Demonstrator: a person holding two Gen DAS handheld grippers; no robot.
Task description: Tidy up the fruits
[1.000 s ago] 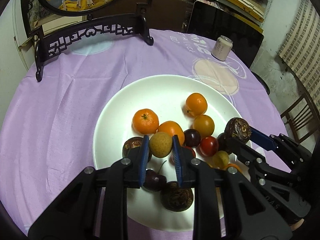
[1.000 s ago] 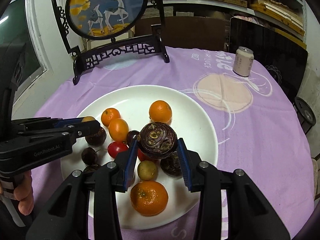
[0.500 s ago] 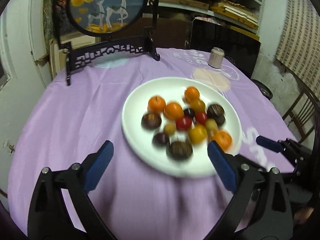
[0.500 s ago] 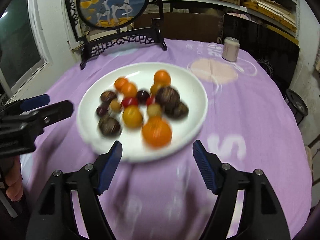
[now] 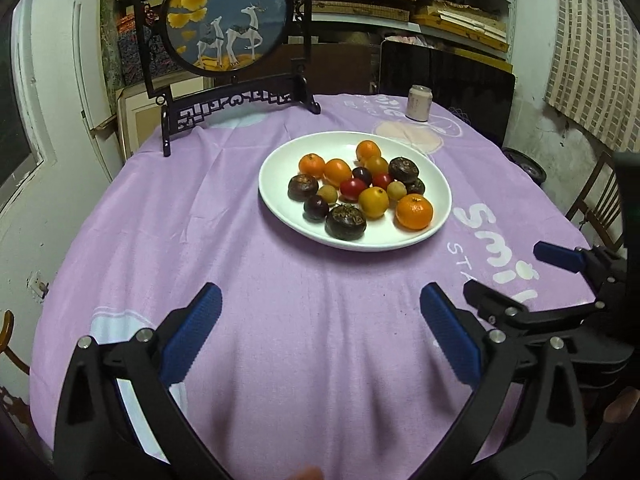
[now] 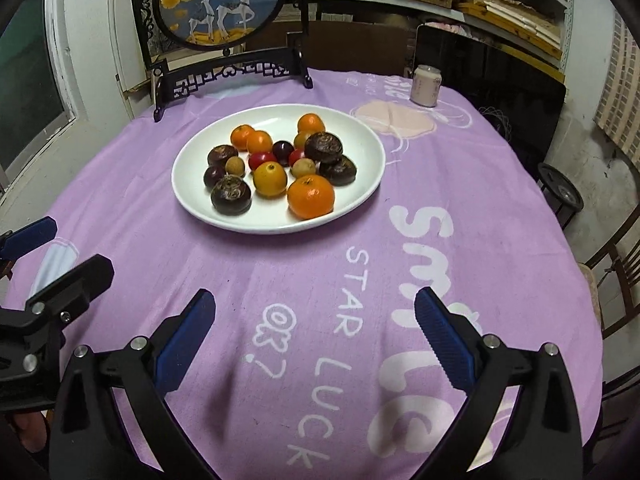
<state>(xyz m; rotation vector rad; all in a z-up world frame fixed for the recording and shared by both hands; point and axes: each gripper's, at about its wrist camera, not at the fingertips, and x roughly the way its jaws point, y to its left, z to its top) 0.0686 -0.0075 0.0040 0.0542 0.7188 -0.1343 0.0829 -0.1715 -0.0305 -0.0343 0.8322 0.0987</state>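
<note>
A white plate [image 5: 280, 160] [image 6: 192, 200] stands on the purple tablecloth and holds several fruits: mandarins [image 5: 414, 211] [image 6: 311, 196], dark passion fruits [image 5: 345, 221] [image 6: 231, 195], red cherry tomatoes [image 5: 353, 187], a yellow fruit [image 5: 373, 201] [image 6: 270, 178] and small tan longans [image 5: 327, 193]. My left gripper [image 5: 320, 332] is open and empty, well back from the plate over the near cloth. My right gripper [image 6: 314, 328] is open and empty too, near the table's front; it also shows at the right of the left wrist view [image 5: 520, 280].
A carved black stand with a round deer painting [image 5: 228, 16] [image 6: 218, 0] stands at the table's far edge. A pale drink can [image 5: 419, 103] [image 6: 426, 85] stands far right. A dark chair back [image 5: 444, 92] and wooden chairs [image 6: 616, 264] surround the table.
A second ago the left gripper held a longan and the right a passion fruit over the plate. Both fruits now lie on the plate; both grippers have opened and pulled back.
</note>
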